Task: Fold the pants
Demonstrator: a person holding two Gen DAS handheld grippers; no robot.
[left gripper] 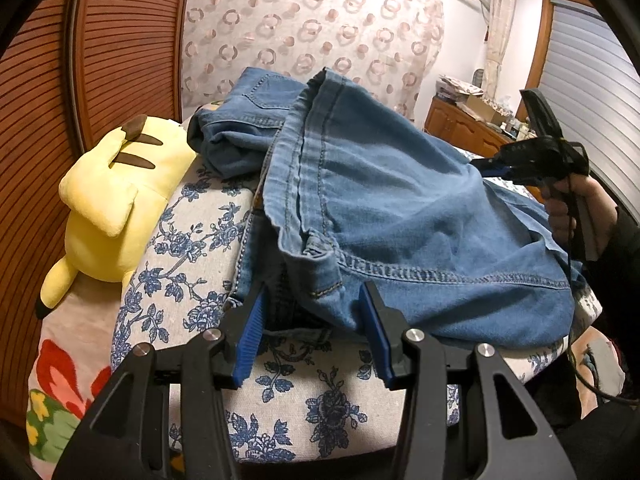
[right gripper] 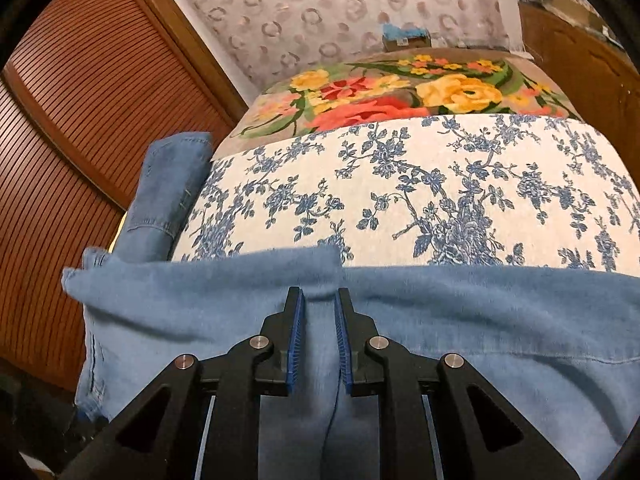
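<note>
Blue jeans (left gripper: 400, 200) lie bunched on a bed cover with a blue flower print (left gripper: 320, 392). One leg is folded over, its hem up at the far side. My left gripper (left gripper: 314, 292) sits at the near edge, and its blue pads (left gripper: 250, 336) clamp a thick wad of denim by the waistband seam. A hand (left gripper: 568, 204) holds my right gripper (left gripper: 486, 166) at the jeans' right side. In the right wrist view my right gripper (right gripper: 320, 294) stands a narrow gap apart over the jeans (right gripper: 440, 340). A ridge of denim rises between its tips, and the pads do not press it.
A yellow plush toy (left gripper: 116, 184) lies left of the jeans by a slatted wooden door (left gripper: 120, 40). Beyond the blue-print cover (right gripper: 400, 184) lies a bright flowered blanket (right gripper: 380, 92). A patterned curtain hangs behind. At the far right stands a wooden cabinet (left gripper: 460, 124).
</note>
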